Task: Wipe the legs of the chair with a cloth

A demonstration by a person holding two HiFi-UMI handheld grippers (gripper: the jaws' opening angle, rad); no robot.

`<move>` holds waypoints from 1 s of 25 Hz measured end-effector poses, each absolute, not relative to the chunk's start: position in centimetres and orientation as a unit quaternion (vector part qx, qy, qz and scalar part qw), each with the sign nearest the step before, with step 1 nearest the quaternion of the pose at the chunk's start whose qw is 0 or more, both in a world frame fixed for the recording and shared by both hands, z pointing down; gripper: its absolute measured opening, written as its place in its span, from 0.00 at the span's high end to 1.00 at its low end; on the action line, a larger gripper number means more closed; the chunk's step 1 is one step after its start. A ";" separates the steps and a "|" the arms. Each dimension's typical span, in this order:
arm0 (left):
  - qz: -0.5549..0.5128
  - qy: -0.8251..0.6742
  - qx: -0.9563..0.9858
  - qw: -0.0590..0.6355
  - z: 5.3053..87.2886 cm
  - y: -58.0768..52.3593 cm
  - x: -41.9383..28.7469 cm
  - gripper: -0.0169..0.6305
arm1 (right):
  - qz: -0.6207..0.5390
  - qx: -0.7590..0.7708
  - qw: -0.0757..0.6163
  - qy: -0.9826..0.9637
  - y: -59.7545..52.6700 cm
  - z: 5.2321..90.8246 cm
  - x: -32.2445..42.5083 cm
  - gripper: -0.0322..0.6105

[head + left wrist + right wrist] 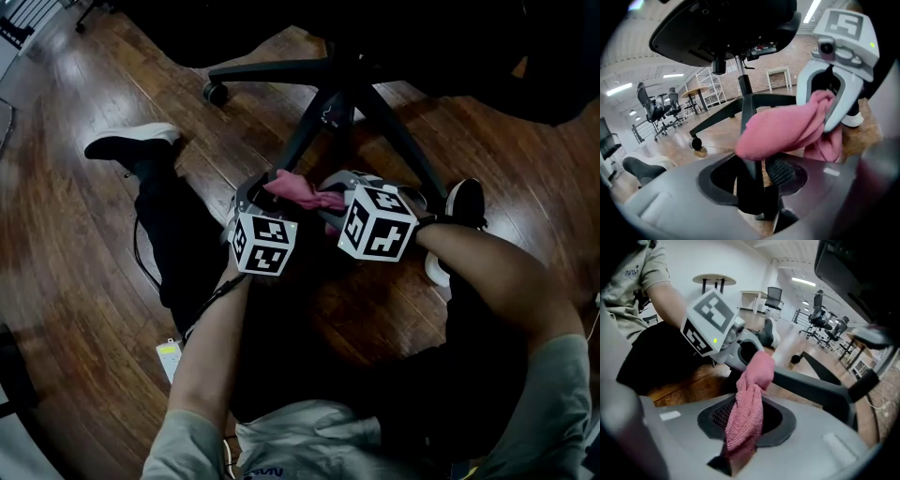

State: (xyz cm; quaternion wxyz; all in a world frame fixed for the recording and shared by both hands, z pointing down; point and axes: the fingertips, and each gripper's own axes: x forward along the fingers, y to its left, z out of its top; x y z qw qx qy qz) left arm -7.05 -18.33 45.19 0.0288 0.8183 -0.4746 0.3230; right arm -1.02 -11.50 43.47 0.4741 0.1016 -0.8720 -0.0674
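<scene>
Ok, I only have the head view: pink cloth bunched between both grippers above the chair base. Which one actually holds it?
Observer: The right gripper; in its own view the pink cloth runs between its jaws, pinched.
Operator: And the left?
Observer: The left gripper stands with jaws apart; wood floor shows through the gap, cloth not pinched.
Operator: Touching a leg?
Observer: In the right gripper view a chair leg passes behind the cloth; contact I cannot tell.

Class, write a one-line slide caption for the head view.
Pink cloth bridges the left gripper and right gripper close to the office chair's black legs on a wooden floor.
</scene>
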 end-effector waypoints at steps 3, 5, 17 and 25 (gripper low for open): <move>0.320 -0.460 0.828 0.005 45.5 -18.5 -7.6 0.73 | -0.066 0.209 0.460 -0.860 -15.1 40.8 3.3 0.81; 0.315 -0.428 0.847 0.002 45.4 -18.4 -7.3 0.73 | -0.059 0.299 0.450 -0.839 -17.7 39.0 7.4 0.81; 0.277 -0.364 0.882 0.115 45.8 -19.6 -8.7 0.76 | 0.000 0.503 0.397 -0.768 -22.4 34.5 18.5 0.81; 0.283 -0.513 0.800 0.125 45.4 -25.3 -18.7 0.60 | -0.031 0.446 0.412 -0.794 -22.4 35.7 14.7 0.81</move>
